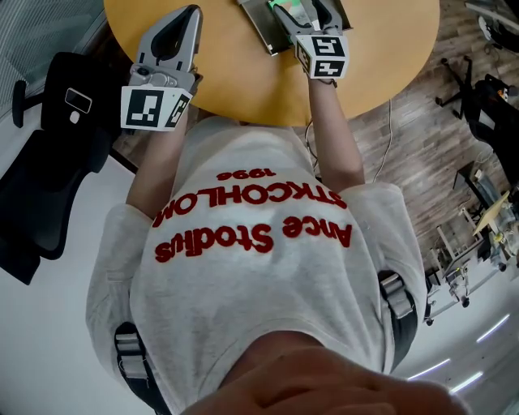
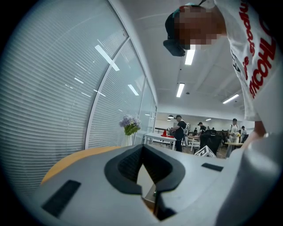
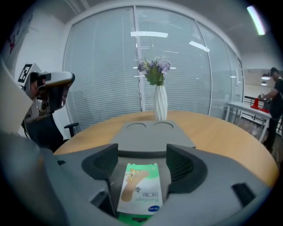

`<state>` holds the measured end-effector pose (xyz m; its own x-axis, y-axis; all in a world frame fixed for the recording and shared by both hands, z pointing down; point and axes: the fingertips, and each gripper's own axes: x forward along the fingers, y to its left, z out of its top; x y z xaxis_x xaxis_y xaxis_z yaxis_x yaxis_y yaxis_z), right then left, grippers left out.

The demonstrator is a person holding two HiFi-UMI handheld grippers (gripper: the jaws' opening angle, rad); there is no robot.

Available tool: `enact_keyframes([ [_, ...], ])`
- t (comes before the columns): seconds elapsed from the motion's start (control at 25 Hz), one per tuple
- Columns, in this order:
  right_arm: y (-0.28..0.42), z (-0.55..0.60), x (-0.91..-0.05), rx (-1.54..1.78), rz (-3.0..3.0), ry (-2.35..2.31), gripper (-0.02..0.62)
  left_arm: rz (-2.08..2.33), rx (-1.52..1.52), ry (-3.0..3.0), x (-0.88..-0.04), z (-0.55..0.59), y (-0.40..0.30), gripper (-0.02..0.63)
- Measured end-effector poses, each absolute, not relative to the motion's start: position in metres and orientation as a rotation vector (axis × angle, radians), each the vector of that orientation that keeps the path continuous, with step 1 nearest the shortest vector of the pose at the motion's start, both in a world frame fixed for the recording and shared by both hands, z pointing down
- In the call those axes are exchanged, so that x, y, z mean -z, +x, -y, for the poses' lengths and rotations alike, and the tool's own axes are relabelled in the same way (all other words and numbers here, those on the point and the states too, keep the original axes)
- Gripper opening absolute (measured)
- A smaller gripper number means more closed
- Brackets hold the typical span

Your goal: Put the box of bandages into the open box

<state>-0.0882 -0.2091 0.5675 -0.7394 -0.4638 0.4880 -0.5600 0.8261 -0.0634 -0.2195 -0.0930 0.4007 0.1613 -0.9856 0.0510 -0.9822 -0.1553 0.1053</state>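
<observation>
The box of bandages, white and green with a plaster pictured on it, lies between the jaws of my right gripper. A thin grey gap shows on each side of it, so the jaws stand open around it. Beneath it is the grey open box, whose far part has two round recesses. In the head view the right gripper is over the grey box at the table's far side, with the green bandage box between its fingers. My left gripper is raised at the left, shut and empty.
The round wooden table carries a white vase of flowers beyond the grey box. A black office chair stands to the left of the person. A cable hangs off the table's right edge. People stand far back.
</observation>
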Motion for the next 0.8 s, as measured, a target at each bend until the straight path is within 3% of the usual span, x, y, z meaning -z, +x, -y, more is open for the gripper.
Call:
enact_keyframes([
  [0.36,-0.068,0.216,-0.475,-0.374,2.762,0.927,0.021,1.958,0.074,2.384,-0.369,0.097,-0.206,0.006],
  [0.8,-0.025,0.202,-0.351,-0.225,2.986,1.032,0.009,1.947,0.123,2.536,-0.315,0.11,-0.184,0.006],
])
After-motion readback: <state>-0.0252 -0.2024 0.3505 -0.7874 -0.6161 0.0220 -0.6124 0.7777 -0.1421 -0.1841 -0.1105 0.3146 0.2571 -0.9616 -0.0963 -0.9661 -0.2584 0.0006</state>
